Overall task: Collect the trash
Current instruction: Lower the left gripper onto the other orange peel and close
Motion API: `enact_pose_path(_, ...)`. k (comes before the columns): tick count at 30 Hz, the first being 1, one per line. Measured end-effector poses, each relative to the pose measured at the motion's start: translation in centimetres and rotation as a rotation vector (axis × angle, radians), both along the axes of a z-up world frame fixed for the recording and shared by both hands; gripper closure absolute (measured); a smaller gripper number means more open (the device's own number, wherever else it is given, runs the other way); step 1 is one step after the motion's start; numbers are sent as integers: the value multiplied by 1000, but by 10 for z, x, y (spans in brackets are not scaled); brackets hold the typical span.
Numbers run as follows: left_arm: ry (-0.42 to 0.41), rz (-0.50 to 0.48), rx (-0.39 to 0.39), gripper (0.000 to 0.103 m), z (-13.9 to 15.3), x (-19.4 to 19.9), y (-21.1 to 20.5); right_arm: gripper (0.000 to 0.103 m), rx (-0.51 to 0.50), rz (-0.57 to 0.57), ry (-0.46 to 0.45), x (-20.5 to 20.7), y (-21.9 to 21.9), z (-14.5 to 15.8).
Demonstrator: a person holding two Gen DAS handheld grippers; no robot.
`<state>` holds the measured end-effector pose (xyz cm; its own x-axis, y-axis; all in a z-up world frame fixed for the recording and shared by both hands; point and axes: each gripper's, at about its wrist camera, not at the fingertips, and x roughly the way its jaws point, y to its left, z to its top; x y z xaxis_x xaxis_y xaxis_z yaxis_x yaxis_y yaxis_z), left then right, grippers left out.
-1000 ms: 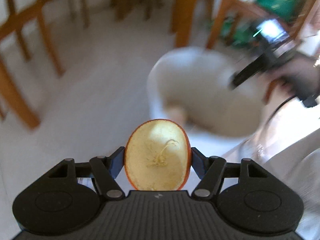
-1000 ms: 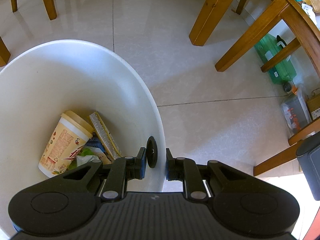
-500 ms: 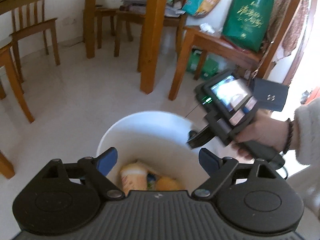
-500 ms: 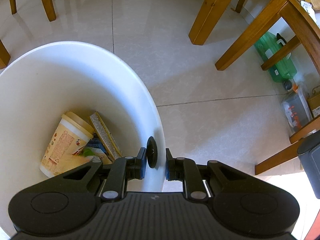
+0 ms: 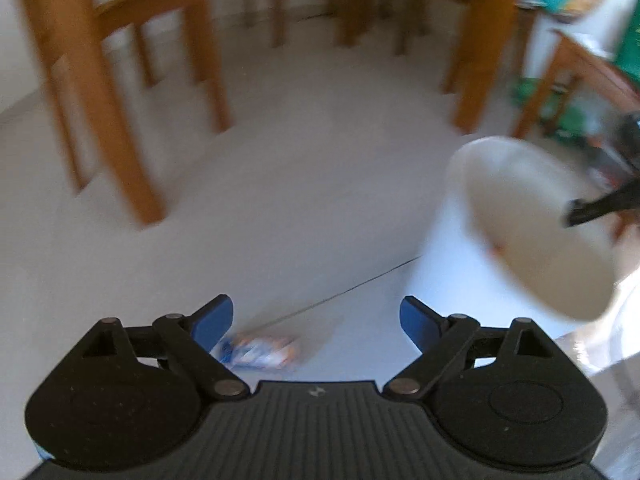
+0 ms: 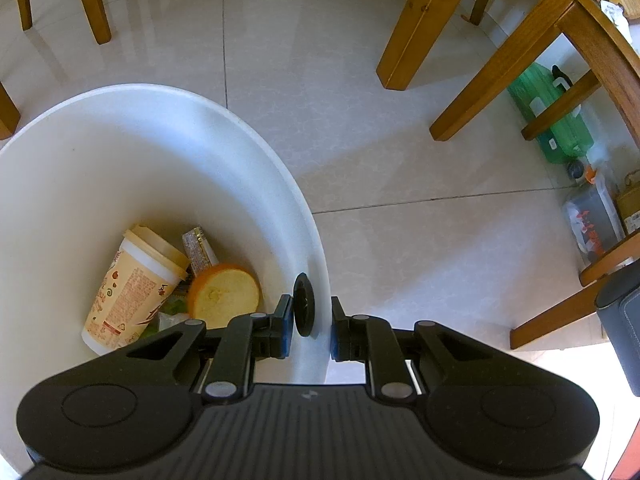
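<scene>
A white bin is seen from above in the right wrist view, its rim curving round from the left edge to the tool. Inside it, at the bottom, a cream paper cup with printed sides is lying tilted, its lid towards the upper right. Just beside the cup a half orange peel is resting with its pale inner side turned up, and a small printed wrapper is wedged behind both against the wall. Scraps of green and white are glimpsed under the cup but cannot be made out. The right gripper is closed tight on the bin's near wall, one finger inside and one outside, with a black round disc seen at the inner finger against the wall. In the blurred left wrist view the same bin is shown at the right, with the right tool's dark tip over its rim. The left gripper is spread wide, its jaws having just been opening, and nothing is held between the blue pads. On the pale tiled floor below, near the left pad, a blue, white and orange wrapper is lying, smeared by motion. Wooden chair and table legs are standing on the floor beyond. In the right wrist view a green plastic container is placed under the wooden table at the right.
</scene>
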<state>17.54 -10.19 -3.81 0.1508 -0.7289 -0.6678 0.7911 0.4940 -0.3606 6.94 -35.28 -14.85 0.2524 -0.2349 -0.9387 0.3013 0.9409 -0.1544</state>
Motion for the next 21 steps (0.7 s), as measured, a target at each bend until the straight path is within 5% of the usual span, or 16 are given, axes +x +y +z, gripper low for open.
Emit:
enact_pose_path(6,107,166,140,8,-97,25,28,83,-2,-4,-1,1,0,0)
enact_pose_path(11,373,291,206,8,-187,44,37,82,-2,-12,1,1,0,0)
enact_pose_path(13,421,331,230,8,-212,46,37,82,1,-17,2,2,-1,1)
enact_pose_path(21,412,387,294,8,-264,47,25,82,-1,-24,3,3,-1,1)
